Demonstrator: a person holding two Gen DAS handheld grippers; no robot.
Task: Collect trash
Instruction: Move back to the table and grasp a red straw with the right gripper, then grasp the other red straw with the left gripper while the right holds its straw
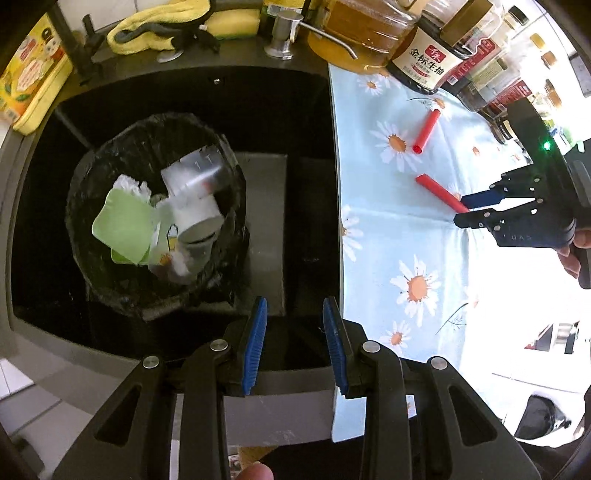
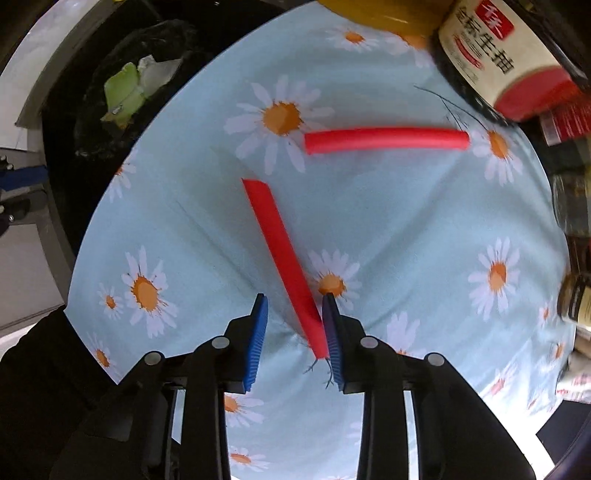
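Note:
Two red tubes lie on the daisy cloth. The nearer tube (image 2: 280,254) runs slantwise between the fingers of my right gripper (image 2: 294,297); its lower end rests against the right pad, while the left pad stands apart from it. The farther tube (image 2: 386,139) lies crosswise beyond. In the left wrist view the same tubes (image 1: 437,192) (image 1: 426,131) show at right, with the right gripper (image 1: 460,209) at the nearer one. My left gripper (image 1: 295,301) hangs open and empty over the dark sink, beside the black-lined bin (image 1: 85,177) that holds a green lid (image 1: 125,221), cups and paper.
A soy sauce bottle (image 1: 424,62), an oil jug (image 1: 362,33) and several jars crowd the cloth's far edge. A soap pump (image 1: 282,33) and a yellow cloth (image 1: 155,29) sit behind the sink (image 1: 303,110). The daisy cloth (image 1: 406,240) ends at the sink's rim.

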